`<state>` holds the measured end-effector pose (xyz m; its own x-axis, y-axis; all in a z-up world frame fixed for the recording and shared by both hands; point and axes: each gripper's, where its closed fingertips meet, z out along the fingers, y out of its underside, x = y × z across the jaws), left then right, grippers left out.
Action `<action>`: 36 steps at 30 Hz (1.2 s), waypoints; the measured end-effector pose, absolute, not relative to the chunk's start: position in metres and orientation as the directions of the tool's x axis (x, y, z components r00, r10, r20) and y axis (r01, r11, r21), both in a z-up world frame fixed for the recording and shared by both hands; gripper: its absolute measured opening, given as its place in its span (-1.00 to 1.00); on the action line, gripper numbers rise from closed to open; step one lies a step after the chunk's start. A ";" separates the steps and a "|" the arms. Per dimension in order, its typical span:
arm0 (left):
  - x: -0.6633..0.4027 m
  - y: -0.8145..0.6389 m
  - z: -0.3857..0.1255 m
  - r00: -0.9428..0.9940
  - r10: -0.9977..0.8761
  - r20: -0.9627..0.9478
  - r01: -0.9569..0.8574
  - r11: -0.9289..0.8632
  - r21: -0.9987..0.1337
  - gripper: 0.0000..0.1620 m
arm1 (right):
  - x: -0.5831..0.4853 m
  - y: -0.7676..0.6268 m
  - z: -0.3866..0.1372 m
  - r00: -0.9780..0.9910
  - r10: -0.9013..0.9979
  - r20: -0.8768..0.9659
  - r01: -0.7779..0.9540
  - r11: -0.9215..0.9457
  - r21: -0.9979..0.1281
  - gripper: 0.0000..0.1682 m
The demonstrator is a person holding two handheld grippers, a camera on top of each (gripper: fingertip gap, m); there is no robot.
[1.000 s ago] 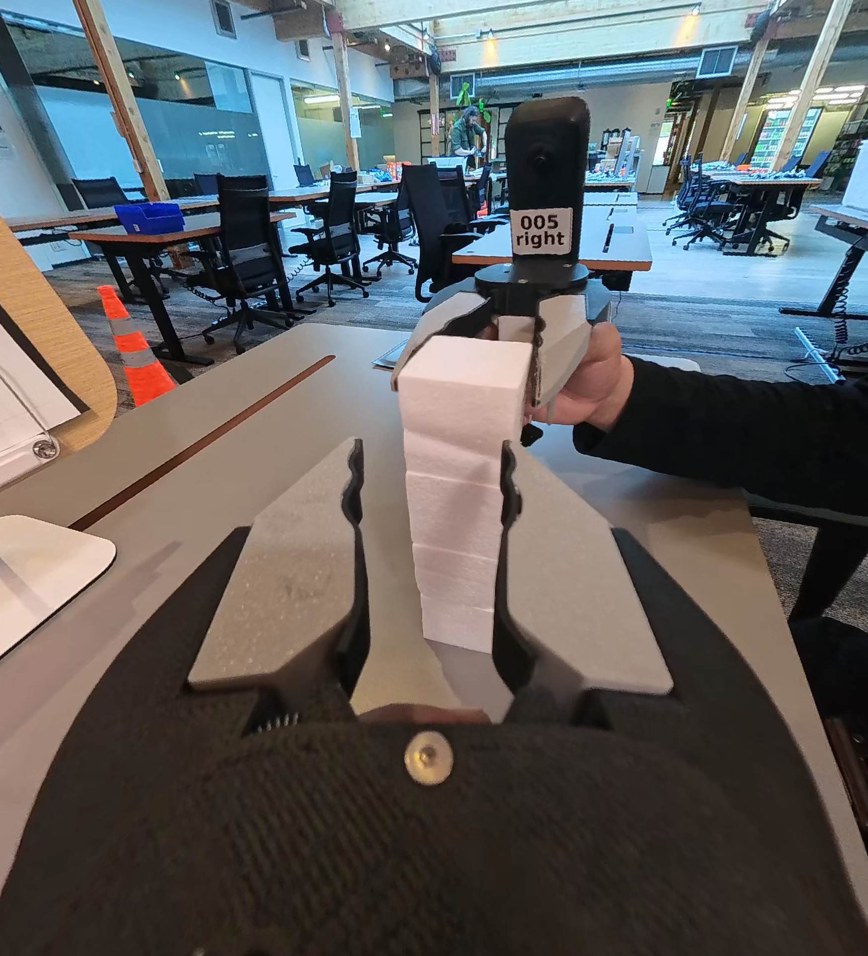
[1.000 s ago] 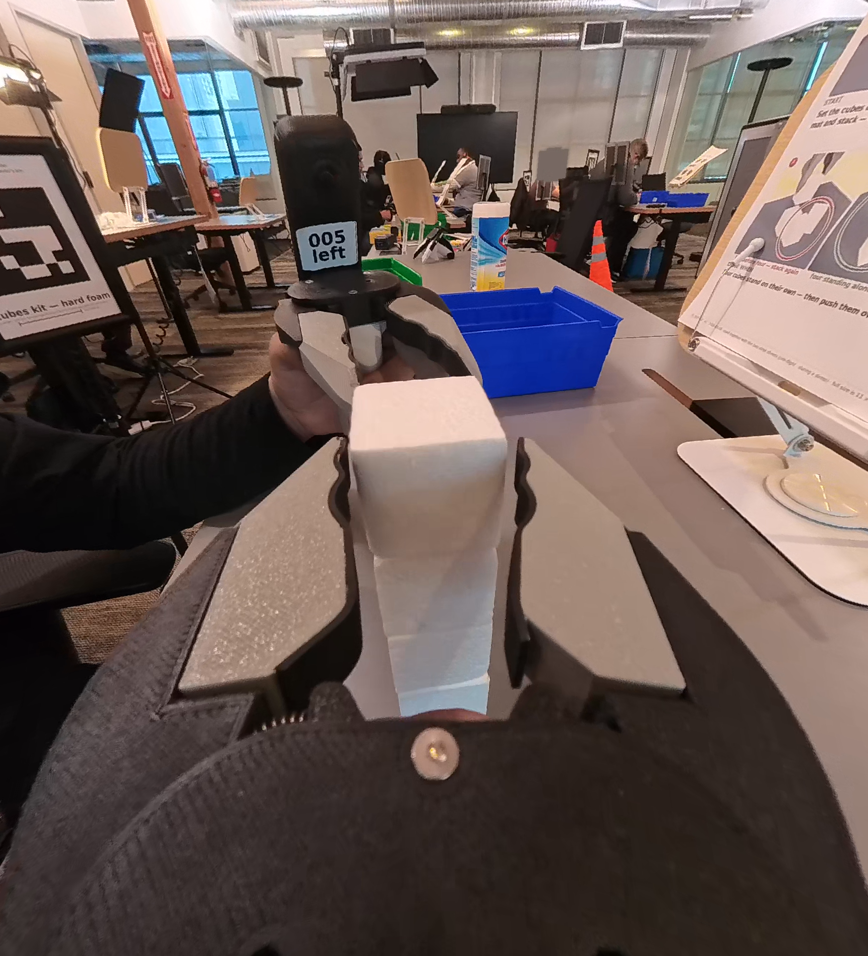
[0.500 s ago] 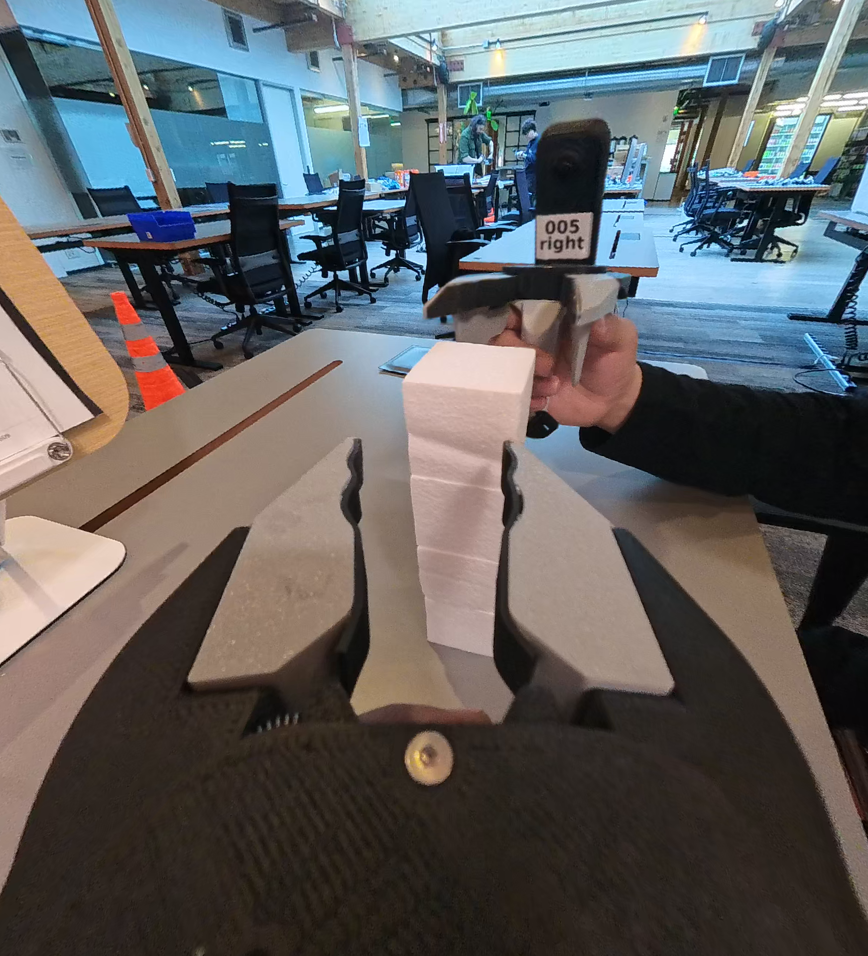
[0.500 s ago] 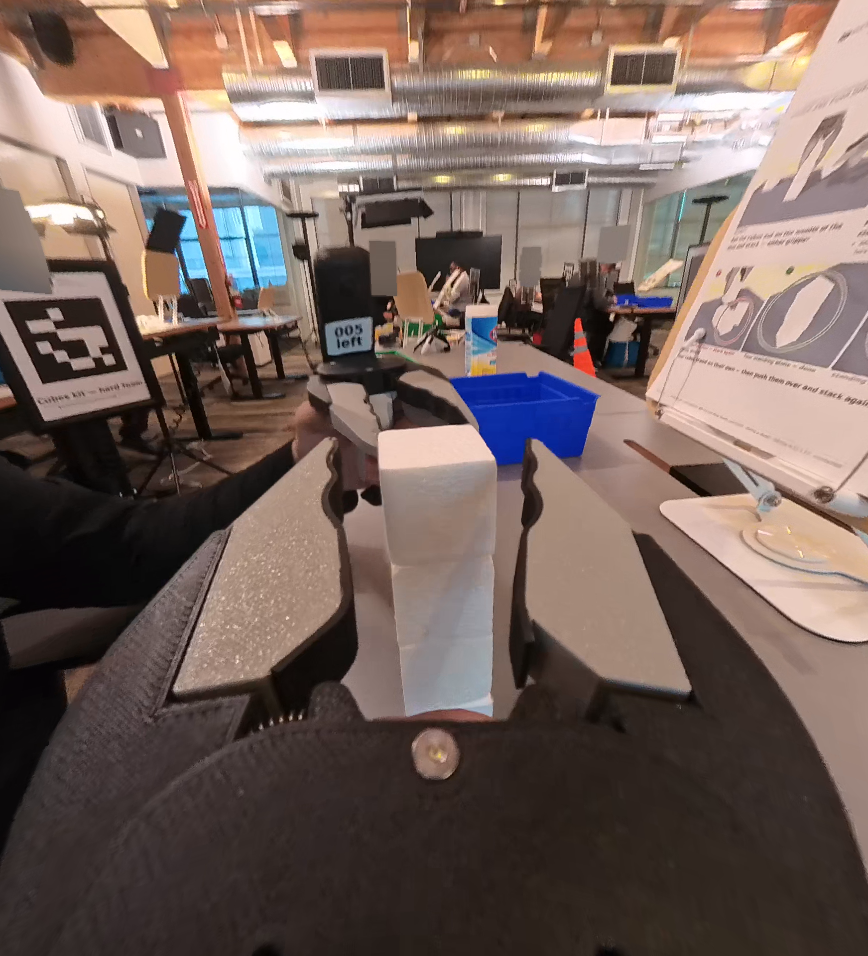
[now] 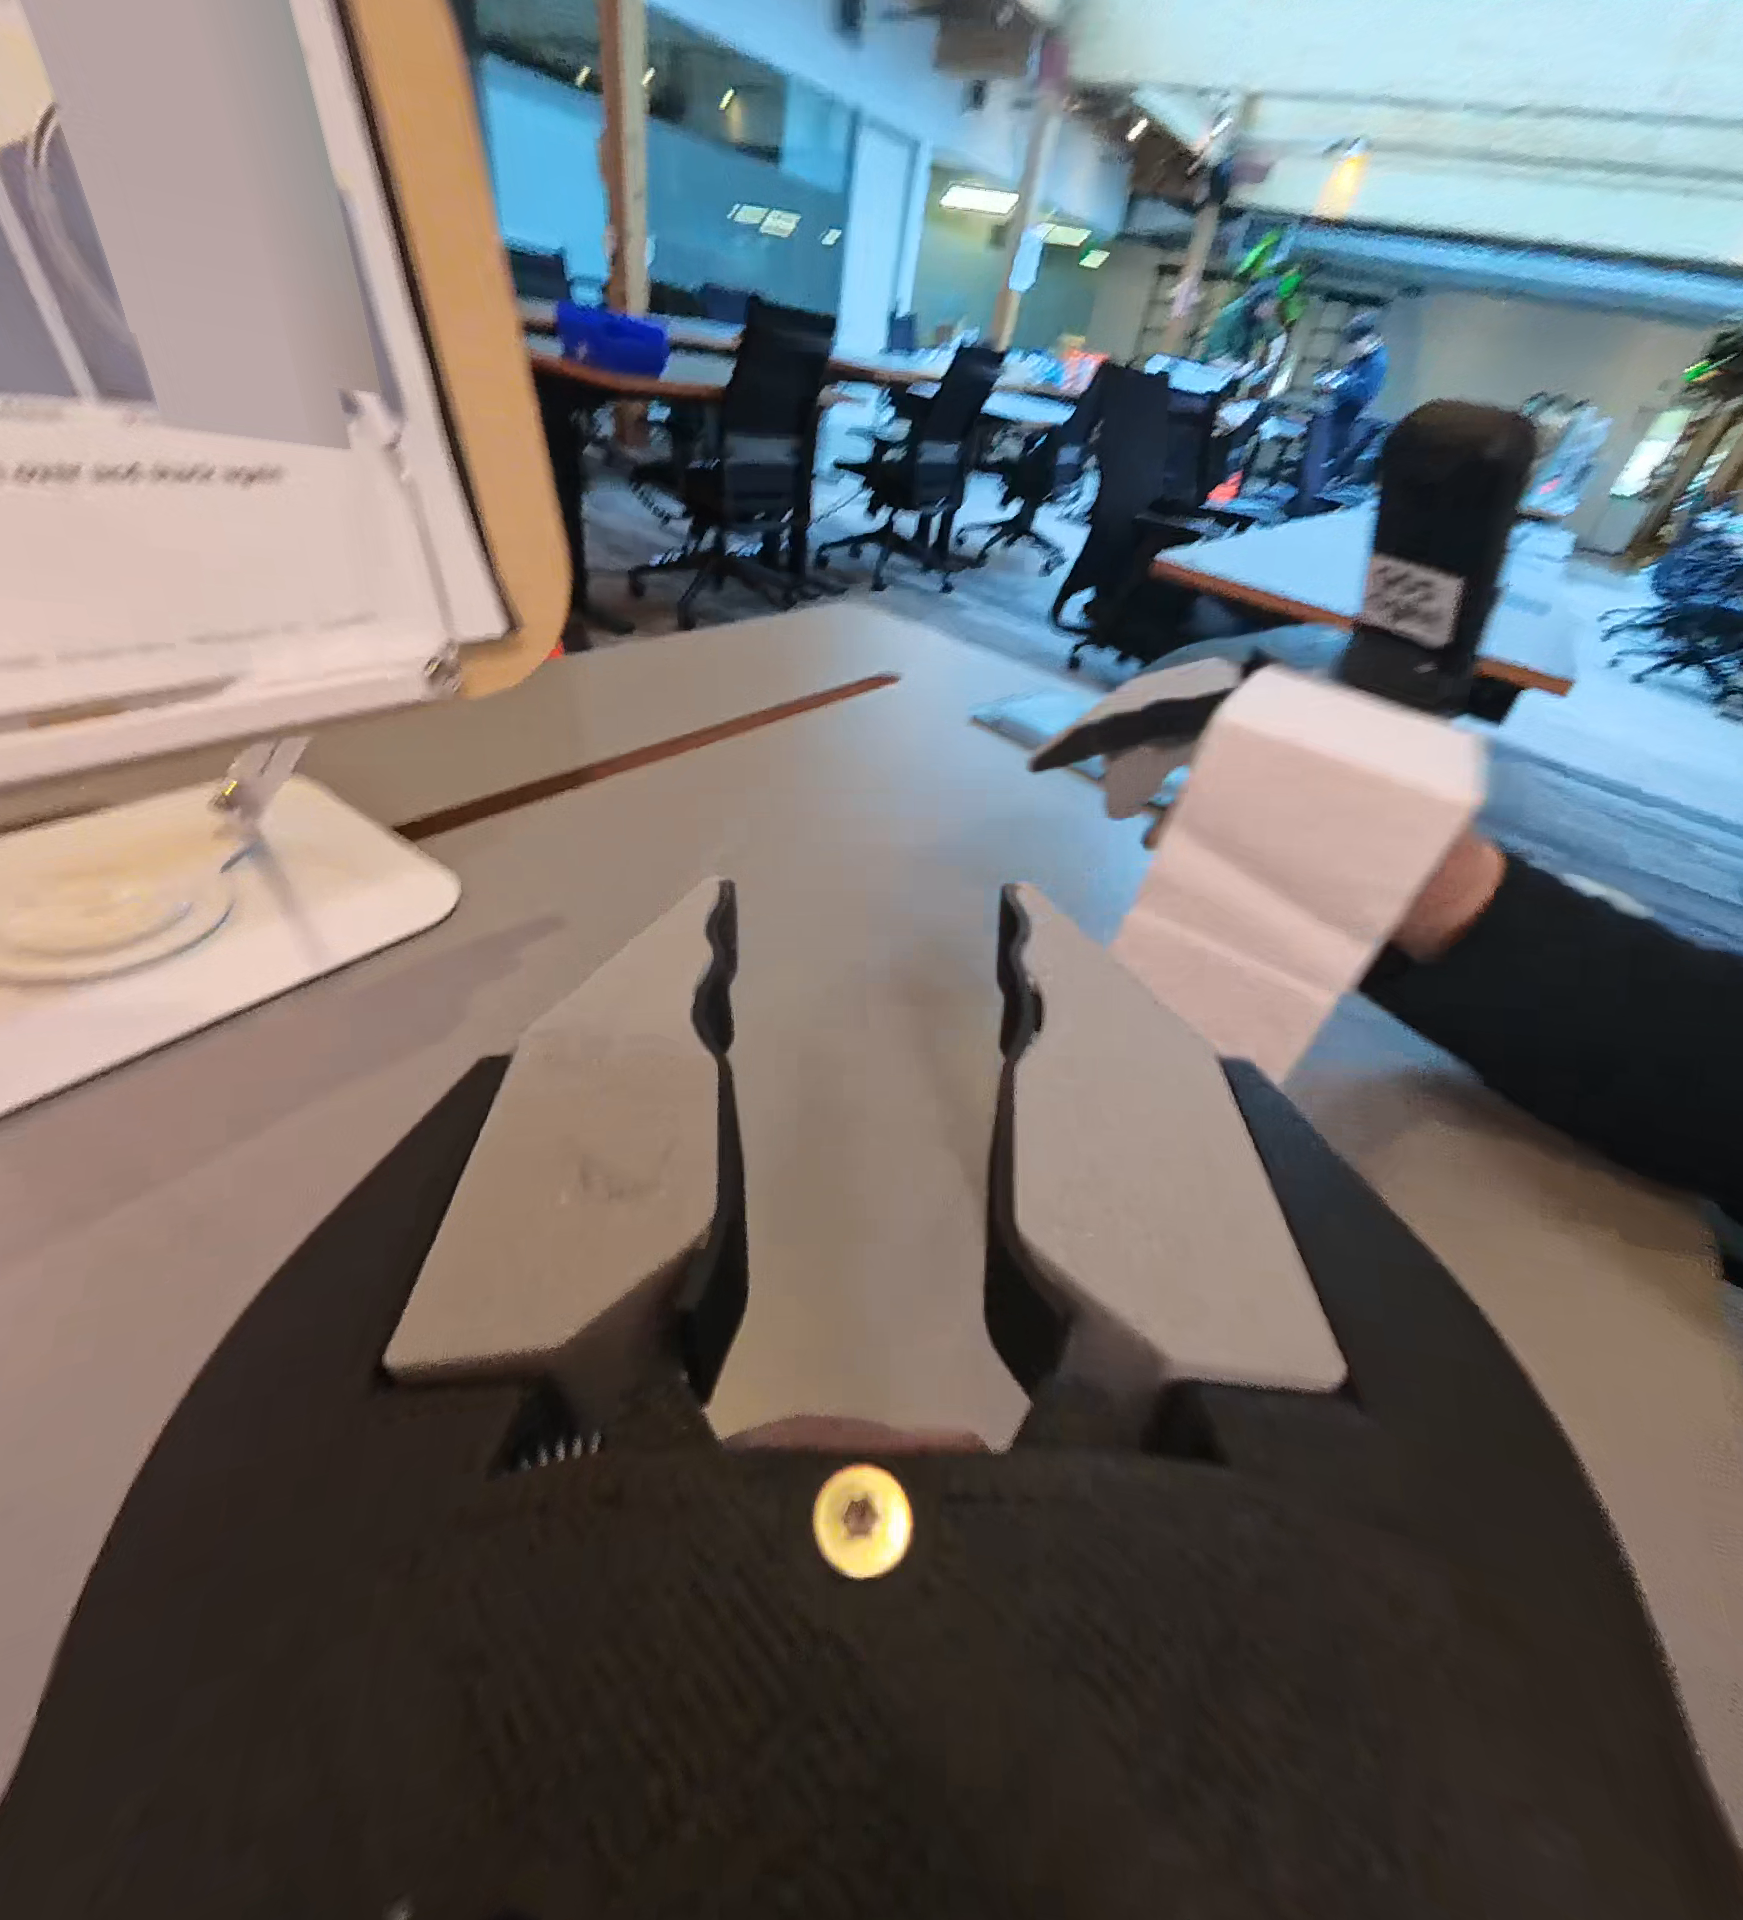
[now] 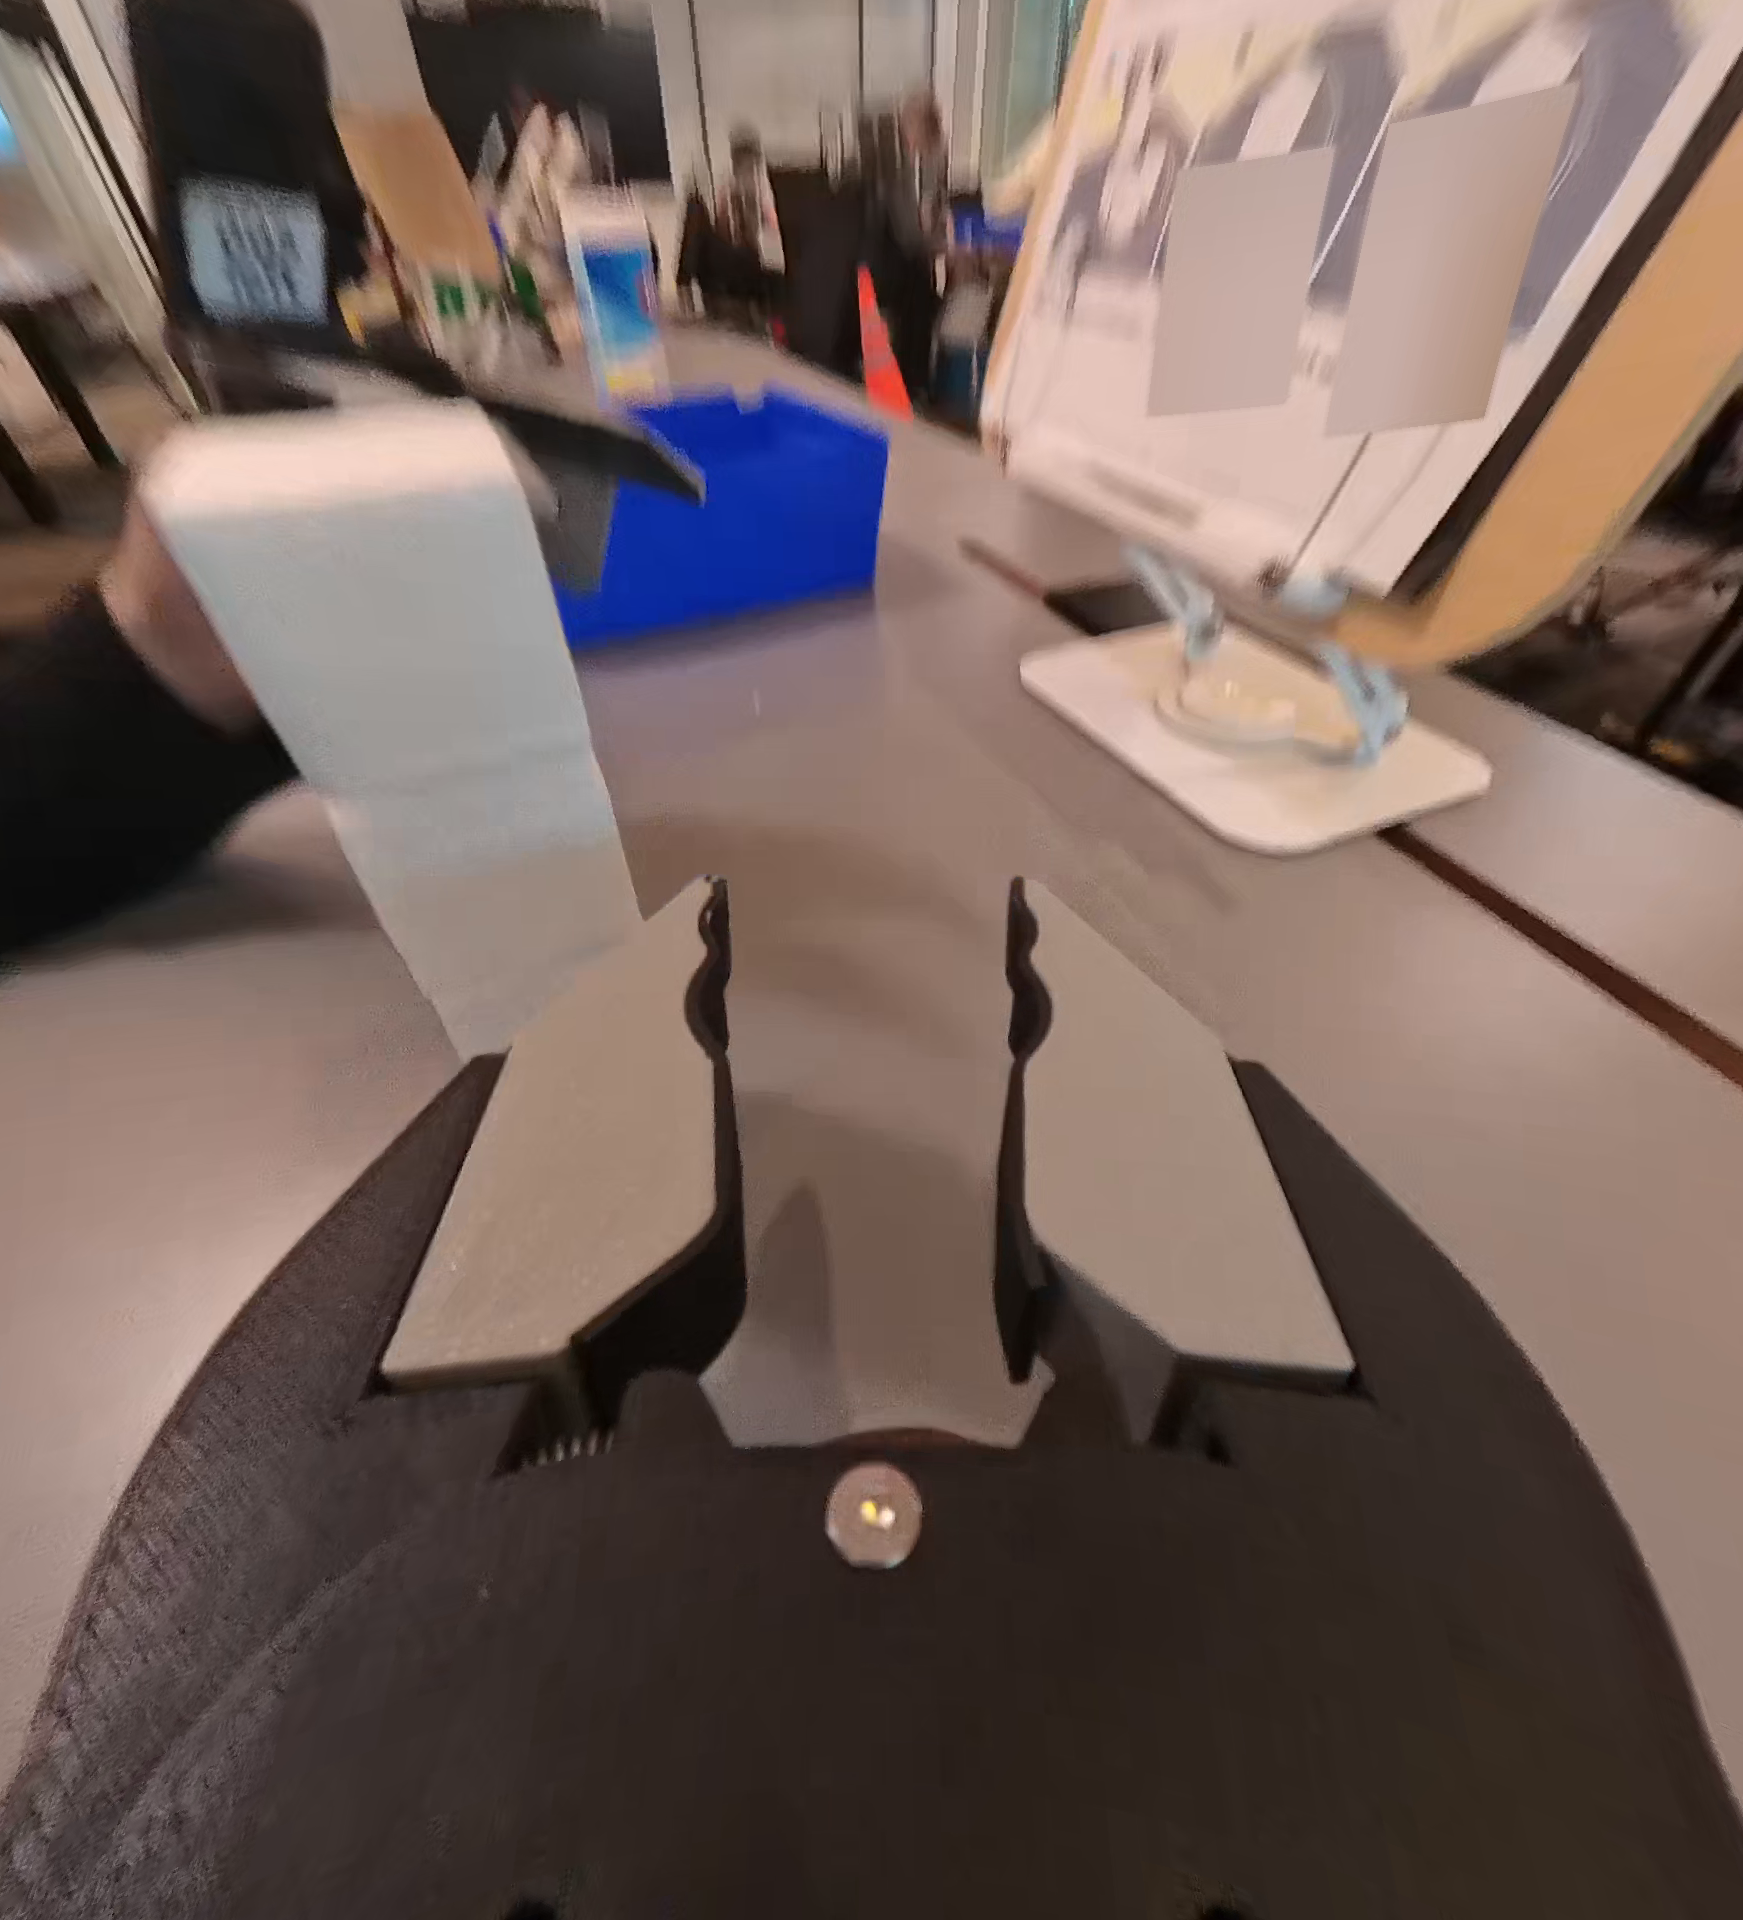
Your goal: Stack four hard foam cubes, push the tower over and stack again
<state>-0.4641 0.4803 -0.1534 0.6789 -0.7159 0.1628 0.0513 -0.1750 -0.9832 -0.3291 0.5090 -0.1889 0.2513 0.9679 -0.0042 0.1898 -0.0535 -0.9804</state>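
The left claw (image 5: 865, 977) is spread wide with only bare bench (image 5: 846, 790) between its fingers. The right claw (image 6: 865, 966) is likewise spread and pinches nothing. Both sit back from the tower of white foam cubes (image 5: 1293, 862), which stands off to each claw's side, toward the near edge of the bench where the person's dark sleeve (image 5: 1615, 1049) rests. In both views the tower looks tilted, though the wide lens and blur leave it unclear whether it is truly leaning. Across the bench stand a blue bin (image 6: 753, 509) and a board on a white stand (image 6: 1251, 748).

The cubes look light and stiff, with flat, slightly grainy faces, so they probably shift at a small nudge. I would grip one across two opposite side faces, gently and square.
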 end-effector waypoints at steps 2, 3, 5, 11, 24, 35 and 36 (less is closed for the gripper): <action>-0.474 0.494 -0.175 0.734 -0.660 0.157 -0.006 -0.238 -0.971 -0.44 | -0.332 0.511 -0.221 0.259 0.964 0.063 0.368 -0.038 -0.929 -0.54; -0.481 0.501 -0.190 0.768 -0.624 0.143 -0.045 -0.276 -0.960 -0.48 | -0.331 0.512 -0.236 0.261 0.960 0.104 0.451 -0.026 -0.892 -0.66; -0.490 0.508 -0.222 0.801 -0.587 0.121 -0.136 -0.375 -0.917 -0.92 | -0.324 0.519 -0.259 0.291 0.939 0.184 0.582 -0.021 -0.813 -0.91; -0.508 0.527 -0.264 0.881 -0.466 0.079 -0.190 -0.502 -0.844 -1.00 | -0.285 0.570 -0.275 0.523 0.720 0.456 0.734 -0.108 -0.671 -1.00; -0.555 0.549 -0.254 0.971 -0.179 -0.161 -0.224 -0.426 -0.877 -0.46 | -0.259 0.598 -0.249 0.722 0.516 0.461 0.604 -0.146 -0.783 -0.53; -0.553 0.548 -0.250 0.976 -0.189 -0.112 -0.183 -0.413 -0.892 -0.31 | -0.264 0.595 -0.254 0.710 0.540 0.451 0.608 -0.146 -0.781 -0.52; -0.553 0.548 -0.249 0.975 -0.189 -0.113 -0.183 -0.412 -0.893 -0.31 | -0.264 0.594 -0.253 0.705 0.544 0.454 0.612 -0.143 -0.778 -0.51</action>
